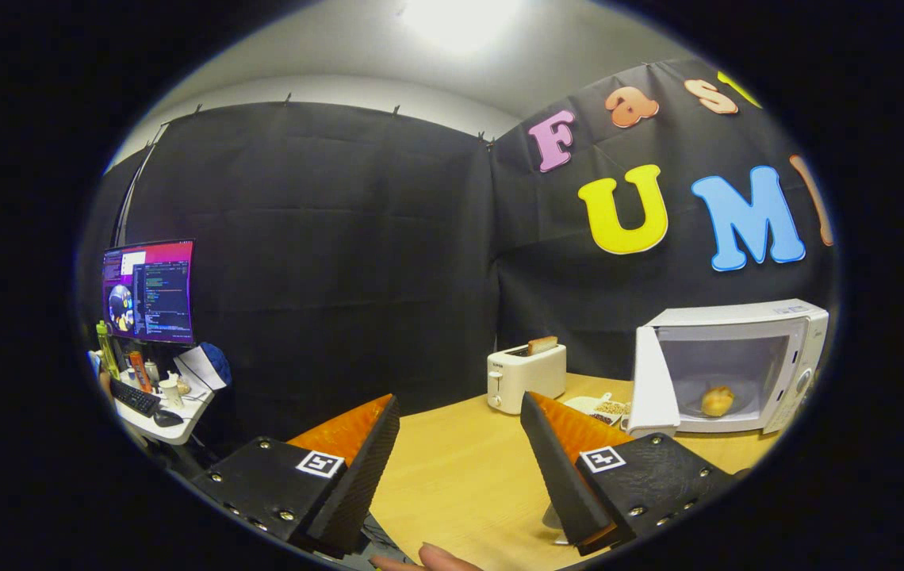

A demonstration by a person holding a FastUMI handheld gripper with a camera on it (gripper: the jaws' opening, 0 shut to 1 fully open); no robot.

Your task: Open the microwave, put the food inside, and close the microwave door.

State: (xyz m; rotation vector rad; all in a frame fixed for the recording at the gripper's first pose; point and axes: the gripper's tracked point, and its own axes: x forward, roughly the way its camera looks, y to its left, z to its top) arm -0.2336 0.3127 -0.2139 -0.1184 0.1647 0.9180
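Observation:
A white microwave [769, 317] stands on the wooden table [460, 476], beyond my fingers and off to the right. Its door [653, 381] is swung wide open on the left hinge. A round yellowish piece of food [718, 400] lies inside the cavity on the floor of the oven. My gripper [460, 432] is open, its two fingers spread wide over the table with nothing between them, well short of the microwave.
A white toaster [526, 375] with a slice of bread in it stands ahead of the fingers. A small plate [601, 408] of snacks lies between toaster and microwave. Far left, a desk [162, 424] carries a monitor, keyboard and bottles. A fingertip [436, 559] shows below the fingers.

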